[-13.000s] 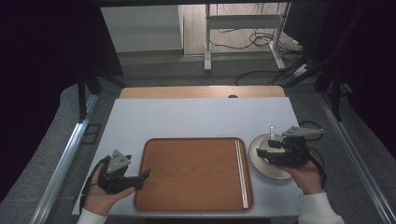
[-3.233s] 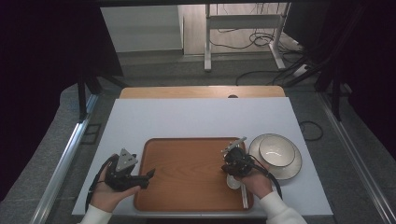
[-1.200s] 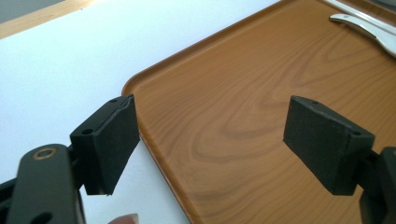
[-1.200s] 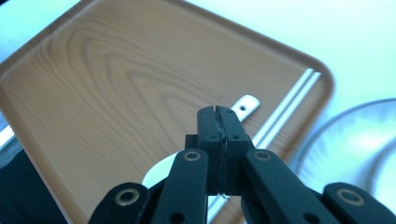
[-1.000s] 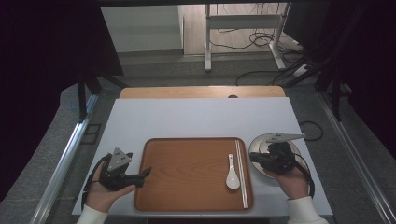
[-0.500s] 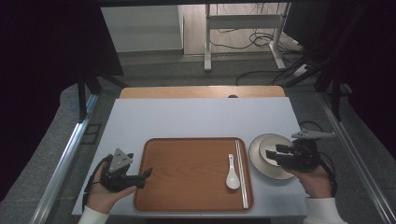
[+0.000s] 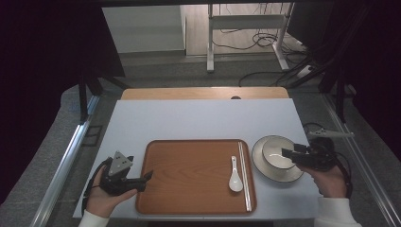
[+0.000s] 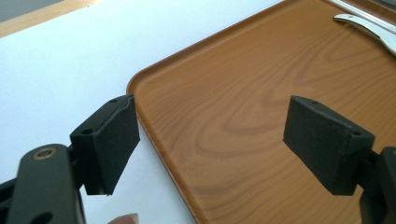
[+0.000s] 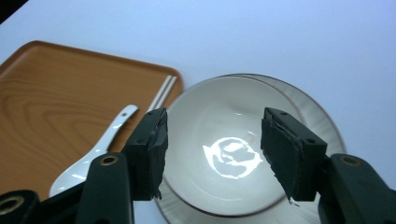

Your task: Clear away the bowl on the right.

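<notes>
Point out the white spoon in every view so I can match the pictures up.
High view: the spoon lies on the tray's right part, just left of the chopsticks.
Left gripper view: its handle crosses the top right corner.
Right gripper view: it lies at lower left, beside the left jaw.
Shared landmark: the wooden tray.

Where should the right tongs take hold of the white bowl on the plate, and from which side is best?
Probably at the rim of the bowl on its side nearest the right tongs, one jaw inside and one outside. The bowl sits upright and open on the plate, wider than the open jaws, so only its thin wall fits. The tray borders the opposite side.
</notes>
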Tool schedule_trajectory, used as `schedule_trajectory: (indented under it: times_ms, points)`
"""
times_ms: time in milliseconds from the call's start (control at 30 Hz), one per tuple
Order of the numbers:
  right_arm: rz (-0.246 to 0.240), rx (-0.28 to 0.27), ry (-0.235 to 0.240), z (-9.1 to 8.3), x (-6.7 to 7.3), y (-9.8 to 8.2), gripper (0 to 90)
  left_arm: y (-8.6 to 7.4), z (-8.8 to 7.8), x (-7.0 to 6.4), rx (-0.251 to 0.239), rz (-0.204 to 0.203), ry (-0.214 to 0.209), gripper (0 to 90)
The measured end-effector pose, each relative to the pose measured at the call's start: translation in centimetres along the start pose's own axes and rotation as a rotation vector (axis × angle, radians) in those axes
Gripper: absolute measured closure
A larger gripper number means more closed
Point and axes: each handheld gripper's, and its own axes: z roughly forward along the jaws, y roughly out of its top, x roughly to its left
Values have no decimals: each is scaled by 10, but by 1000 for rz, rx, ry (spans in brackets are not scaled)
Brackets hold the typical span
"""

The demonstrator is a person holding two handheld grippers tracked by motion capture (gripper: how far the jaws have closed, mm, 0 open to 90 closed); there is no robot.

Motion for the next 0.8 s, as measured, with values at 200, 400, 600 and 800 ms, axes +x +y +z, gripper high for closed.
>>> schedule_trajectory:
  times_ms: [200, 400, 600, 800]
  points:
    - [23, 10, -49, 2, -11, -3, 405, 1, -4, -2, -10, 2, 2, 178]
    - [45, 30, -81, 11, -20, -7, 405, 3, -6, -4, -14, 7, 8, 178]
    - [55, 88, -110, 25, -30, -10, 446, 2, -5, -3, -8, 8, 9, 179]
    - [73, 134, -131, 44, -34, -13, 546, 2, -6, -4, -11, 6, 10, 178]
